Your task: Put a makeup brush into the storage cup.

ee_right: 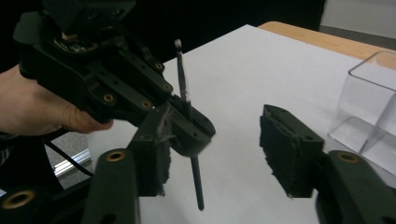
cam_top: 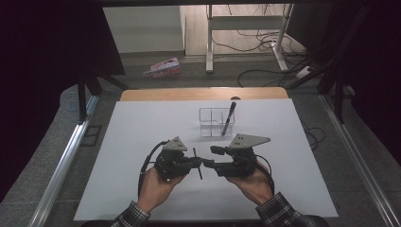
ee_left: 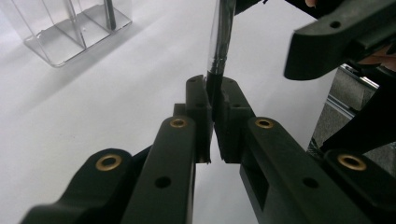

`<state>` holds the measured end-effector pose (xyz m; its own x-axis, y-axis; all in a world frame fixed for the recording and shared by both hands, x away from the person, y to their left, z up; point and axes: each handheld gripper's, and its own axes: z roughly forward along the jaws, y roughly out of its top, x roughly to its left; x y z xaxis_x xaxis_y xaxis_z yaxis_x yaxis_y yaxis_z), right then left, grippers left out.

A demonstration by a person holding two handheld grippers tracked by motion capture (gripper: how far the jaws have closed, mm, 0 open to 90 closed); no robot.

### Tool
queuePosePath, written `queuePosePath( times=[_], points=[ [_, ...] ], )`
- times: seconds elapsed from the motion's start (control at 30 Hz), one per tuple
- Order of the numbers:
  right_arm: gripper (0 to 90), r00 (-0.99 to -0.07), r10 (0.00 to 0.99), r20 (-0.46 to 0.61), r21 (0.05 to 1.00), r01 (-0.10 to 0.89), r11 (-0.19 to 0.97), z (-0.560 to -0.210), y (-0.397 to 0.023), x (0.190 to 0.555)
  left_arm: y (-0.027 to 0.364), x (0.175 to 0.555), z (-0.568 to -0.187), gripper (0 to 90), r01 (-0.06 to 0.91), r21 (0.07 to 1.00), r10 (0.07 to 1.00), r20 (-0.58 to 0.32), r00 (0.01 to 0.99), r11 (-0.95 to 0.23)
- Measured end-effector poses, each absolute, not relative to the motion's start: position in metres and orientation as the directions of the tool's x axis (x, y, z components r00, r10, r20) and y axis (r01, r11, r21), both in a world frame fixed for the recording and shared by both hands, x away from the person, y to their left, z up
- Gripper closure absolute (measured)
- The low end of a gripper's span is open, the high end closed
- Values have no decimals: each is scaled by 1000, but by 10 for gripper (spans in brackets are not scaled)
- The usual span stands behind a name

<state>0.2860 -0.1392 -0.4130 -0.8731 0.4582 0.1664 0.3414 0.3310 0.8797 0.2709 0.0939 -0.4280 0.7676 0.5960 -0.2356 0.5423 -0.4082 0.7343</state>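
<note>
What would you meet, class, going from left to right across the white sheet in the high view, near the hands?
Left hand → left gripper shut on a thin dark pen → right gripper, jaws apart → right hand. The clear organiser stands farther back, so it is left out.

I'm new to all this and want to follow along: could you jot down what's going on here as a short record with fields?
Setting: white table, a person's two hands
Left gripper: jaws shut on a thin black pen
Right gripper: jaws open beside that pen, not pressing it
Clear organizer: stands farther back, holds another dark pen
</note>
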Motion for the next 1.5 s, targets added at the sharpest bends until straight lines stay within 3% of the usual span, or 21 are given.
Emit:
queuePosePath(
  times=[0.73, 0.9, 1.13, 1.5],
  points=[
    [727, -898, 409, 164, 887, 315, 336, -404, -115, 289, 86, 268, -425, 853, 521, 739, 583, -215, 784, -428],
    [831, -902, 398, 169, 887, 315, 338, -405, -114, 290, 85, 268, -424, 852, 517, 740, 578, -214, 787, -431],
    [853, -902, 404, 151, 893, 300, 336, -406, -117, 290, 85, 268, -425, 840, 517, 744, 577, -218, 787, -424],
    [854, -902, 414, 123, 897, 279, 342, -407, -121, 291, 85, 265, -430, 576, 501, 742, 617, -152, 772, -445]
  ],
)
